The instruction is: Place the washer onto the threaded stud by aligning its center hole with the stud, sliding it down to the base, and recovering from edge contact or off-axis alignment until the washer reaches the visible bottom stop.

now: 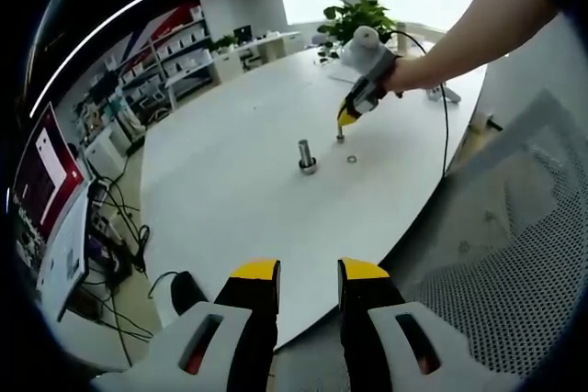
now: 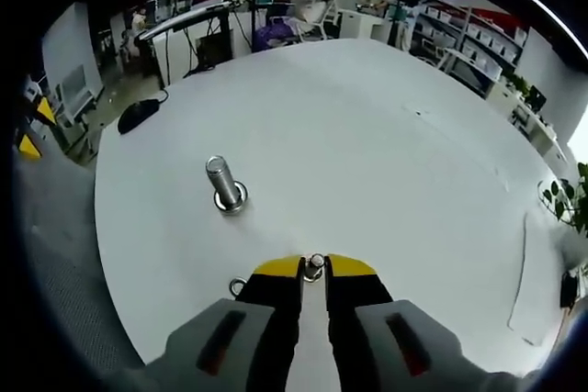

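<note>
R tongs [image 2: 314, 267] pinch a small washer [image 2: 315, 264] between yellow tips just above the white table [image 2: 386, 162], w/ the threaded stud [image 2: 223, 184] upright at 10 o'clock, a 2nd washer [image 2: 237, 285] at 8 o'clock; L tongs [image 1: 309, 273] released, held off the table edge.

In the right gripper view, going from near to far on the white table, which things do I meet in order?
Right tool shut on a washer → threaded stud → black mouse at the far table edge.
</note>
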